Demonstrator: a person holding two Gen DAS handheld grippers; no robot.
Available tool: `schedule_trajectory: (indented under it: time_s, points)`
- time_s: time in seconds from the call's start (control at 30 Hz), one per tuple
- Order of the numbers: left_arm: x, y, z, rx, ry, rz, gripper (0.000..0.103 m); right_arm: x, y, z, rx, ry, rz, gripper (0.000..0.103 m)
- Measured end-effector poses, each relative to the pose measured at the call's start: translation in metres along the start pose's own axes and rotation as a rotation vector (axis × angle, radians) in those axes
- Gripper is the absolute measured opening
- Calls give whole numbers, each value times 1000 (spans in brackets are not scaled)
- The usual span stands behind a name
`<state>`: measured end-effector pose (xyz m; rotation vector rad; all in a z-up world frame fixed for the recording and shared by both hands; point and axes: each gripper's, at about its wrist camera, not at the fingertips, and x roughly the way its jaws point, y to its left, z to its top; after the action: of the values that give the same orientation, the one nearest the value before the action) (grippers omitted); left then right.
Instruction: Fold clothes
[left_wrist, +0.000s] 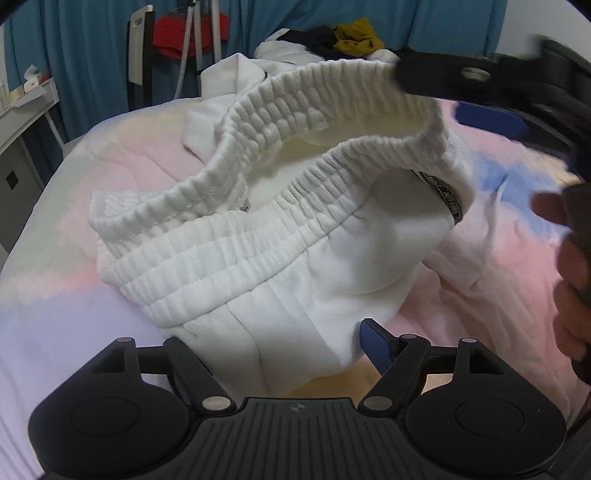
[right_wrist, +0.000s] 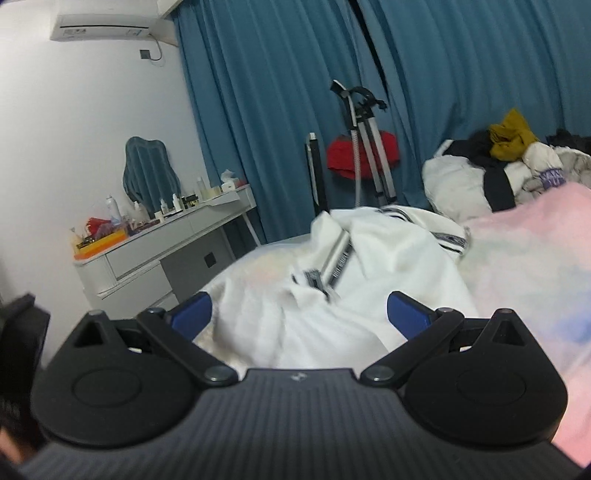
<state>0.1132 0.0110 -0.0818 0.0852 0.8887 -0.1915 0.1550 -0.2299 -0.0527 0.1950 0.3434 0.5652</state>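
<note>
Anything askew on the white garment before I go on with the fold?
Yes. The white ribbed-waistband garment lies bunched on the pastel pink bedspread, not flat: its waistband gapes open and one side stands lifted near the right gripper. A black label shows on the turned-out side. The left gripper is open, holding nothing.

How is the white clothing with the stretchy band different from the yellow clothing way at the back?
The white garment is white with a ribbed stretchy band; the yellow garment is mustard and shows no band. The white one lies close on the pink bedcover, partly lifted with its band gaping open; the yellow one sits far back, crumpled atop a heap of other clothes. Both are still unfolded.
</note>
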Motion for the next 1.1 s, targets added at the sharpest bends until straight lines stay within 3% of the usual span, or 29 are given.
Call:
schedule_trajectory:
  time_s: [0.13, 0.37, 0.53, 0.63, 0.73, 0.9, 0.97, 1.03, 1.1]
  points:
    - [-4, -1, 1, -1, -7, -5, 76, 8, 6, -7, -100, 50, -82, 103]
    - [-40, -7, -13, 25, -48, -39, 84, -18, -23, -9, -32, 100, -203, 102]
    - [-89, 6, -38, -39, -119, -107, 88, -43, -40, -19, -24, 162, -269, 97]
    - [-114, 28, -50, -176, -195, -201, 92, -56, -48, -27, 7, 195, -293, 95]
    - [-117, 52, -49, -324, -229, -253, 94, -62, -52, -37, 33, 233, -317, 93]
    - [-73, 104, -39, -672, -171, -364, 94, -74, -41, -54, 22, 269, -349, 79]
    - [-51, 121, -36, -800, -140, -387, 91, -80, -29, -60, -29, 255, -370, 79]
    - [-36, 133, -33, -884, -142, -406, 84, -81, -17, -64, -78, 216, -379, 78]
    - [-23, 141, -29, -944, -154, -417, 78, -75, -8, -69, -136, 188, -387, 67]
